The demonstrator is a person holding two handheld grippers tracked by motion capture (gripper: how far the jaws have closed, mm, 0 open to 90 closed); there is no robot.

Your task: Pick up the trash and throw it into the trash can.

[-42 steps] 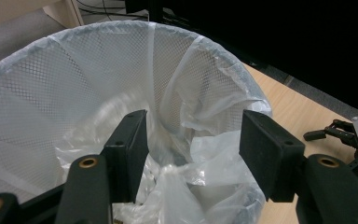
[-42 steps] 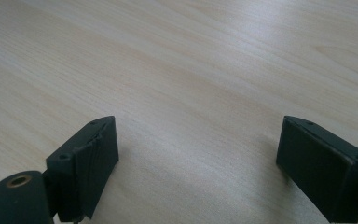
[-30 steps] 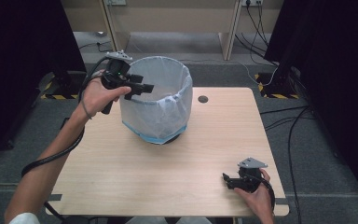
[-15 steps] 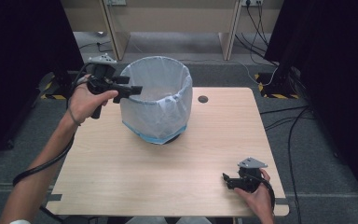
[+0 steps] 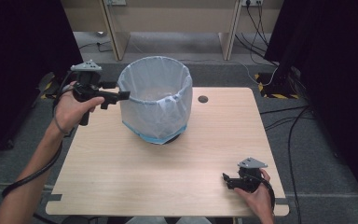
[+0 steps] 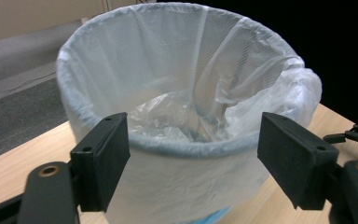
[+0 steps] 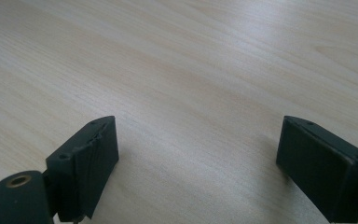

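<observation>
The bin (image 5: 154,105) stands on the counter (image 5: 121,172), toward its far side and a little left of the middle, upright, with a thin white liner (image 6: 242,70) folded over its rim and hanging down the outer wall; a blue edge of the liner shows near the base. Inside, the plastic lies crumpled loosely at the bottom and the bin looks otherwise empty.

The left tool (image 5: 121,95) hovers just beside the bin's left rim, held level and pointed at it. Its jaws have just been opening and now stand wide with nothing between them; in the left gripper view the rim and the folded liner sit beyond the pads, not touched. Judging from that, the tool has let go of the liner's edge and keeps aim at the rim, either to tuck the fold again or to draw clear. The liner looks snug on the near side, while on the side away from the left tool a loose bulge hangs out, so that part may want smoothing.

The right tool (image 5: 227,179) rests low over the counter's near right corner, well apart from the bin, jaws wide and empty above bare wood. It seems parked there to keep out of the left hand's way until a second hold on the bin is wanted
</observation>
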